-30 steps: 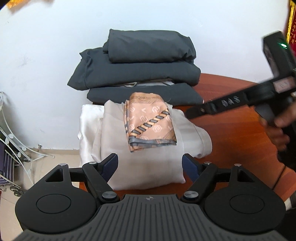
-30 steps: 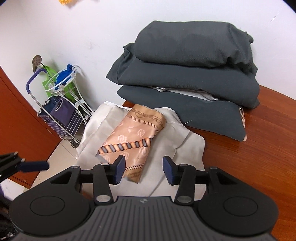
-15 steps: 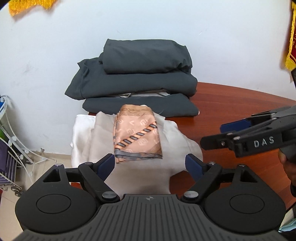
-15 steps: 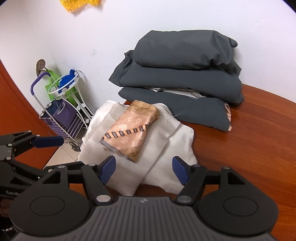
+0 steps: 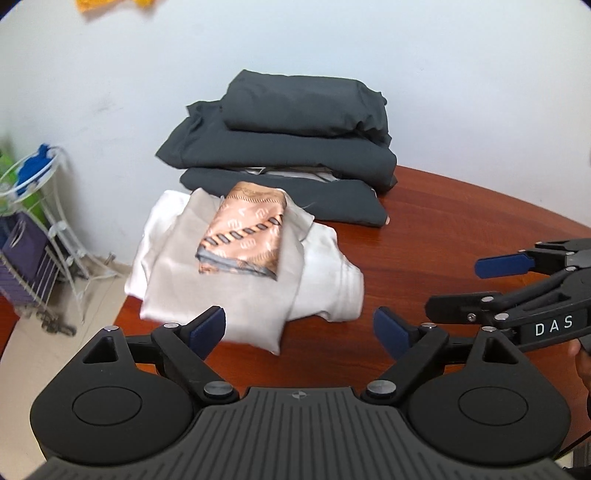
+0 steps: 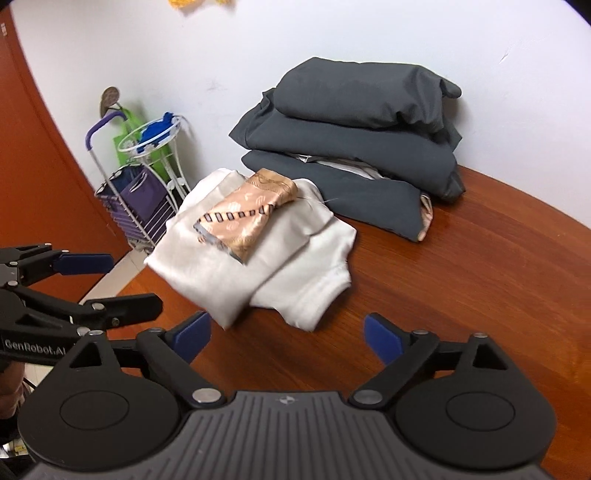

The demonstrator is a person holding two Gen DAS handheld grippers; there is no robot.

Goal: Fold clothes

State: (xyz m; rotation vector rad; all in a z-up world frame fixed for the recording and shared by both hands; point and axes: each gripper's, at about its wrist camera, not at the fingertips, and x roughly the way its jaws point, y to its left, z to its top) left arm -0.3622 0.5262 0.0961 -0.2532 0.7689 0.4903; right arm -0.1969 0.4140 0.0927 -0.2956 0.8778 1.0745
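We are looking forward from both wrists, low over the table [image 5: 461, 240], left view beside right, both sharing the folded clothes [image 5: 243, 266] against the wall [image 6: 332, 33].

Left gripper [image 5: 299, 328] — fingers spread wide, holding nothing; right gripper [image 6: 287, 338] — same.

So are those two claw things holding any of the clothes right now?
No. The left gripper and right gripper are open and empty, short of the folded scarf.
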